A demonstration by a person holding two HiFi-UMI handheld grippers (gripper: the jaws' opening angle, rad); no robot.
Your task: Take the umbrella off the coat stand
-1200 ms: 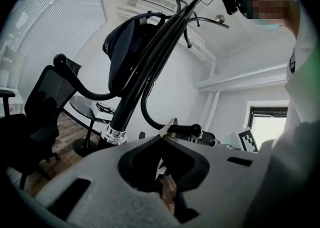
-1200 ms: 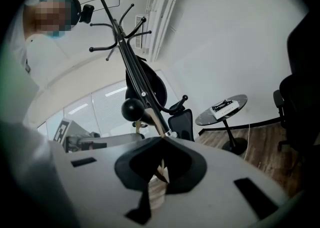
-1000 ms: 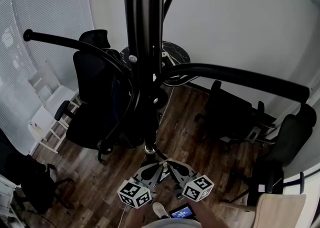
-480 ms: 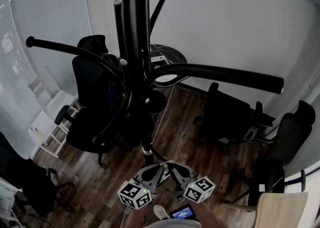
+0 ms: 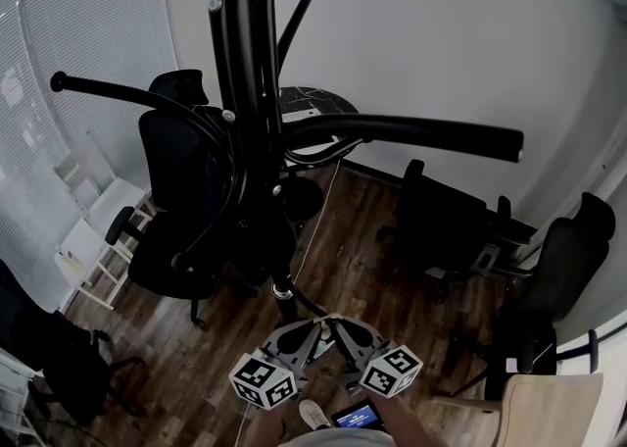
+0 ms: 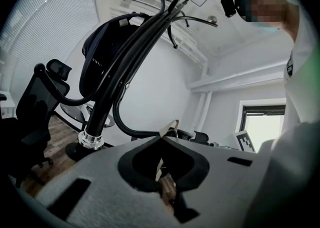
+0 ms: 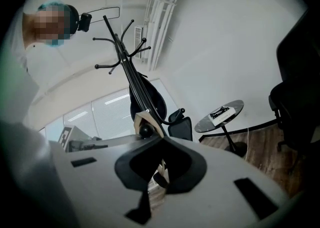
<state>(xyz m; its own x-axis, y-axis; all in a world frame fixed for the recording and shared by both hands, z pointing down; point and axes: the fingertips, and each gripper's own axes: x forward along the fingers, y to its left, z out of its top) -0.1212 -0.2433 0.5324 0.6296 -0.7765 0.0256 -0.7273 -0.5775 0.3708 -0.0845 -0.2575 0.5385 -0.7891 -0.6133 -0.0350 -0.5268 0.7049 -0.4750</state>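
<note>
First, the left gripper view. The left gripper [image 6: 169, 129] has its jaws together, the tan tips meeting with nothing between them. Beyond them the black stand [image 6: 102, 104] leans up across the frame, and its thin hooks fan out near the ceiling. The umbrella [image 6: 107, 42] hangs on the stand as a dark, bulging bundle against the upper pole, well apart from the gripper. A black chair [image 6: 37, 87] stands at the left on the wood floor [image 6: 55, 129], in front of white blinds [image 6: 45, 22].

Next, the right gripper view. The right gripper [image 7: 146, 121] is likewise closed on nothing, its tips touching. The stand rises behind the tips. The umbrella shows as a dark oval on the pole, above the tips in the frame and not touched by them. To the right a round counter [image 7: 236, 106] carries a small white box [image 7: 220, 113].

Last, the head view. Both grippers sit side by side at the bottom edge, with their marker cubes toward the person and their tips angled in toward each other. They are near the foot of the stand but clear of it. The pole runs down from the top edge, and two long arms reach out from it, one left and one right. Low on the pole is a dark mass where the umbrella hangs, but it is hard to separate from the black chair behind. More black chairs stand to the right by the wall. A shoe [image 5: 313, 413] shows between the cubes.
</note>
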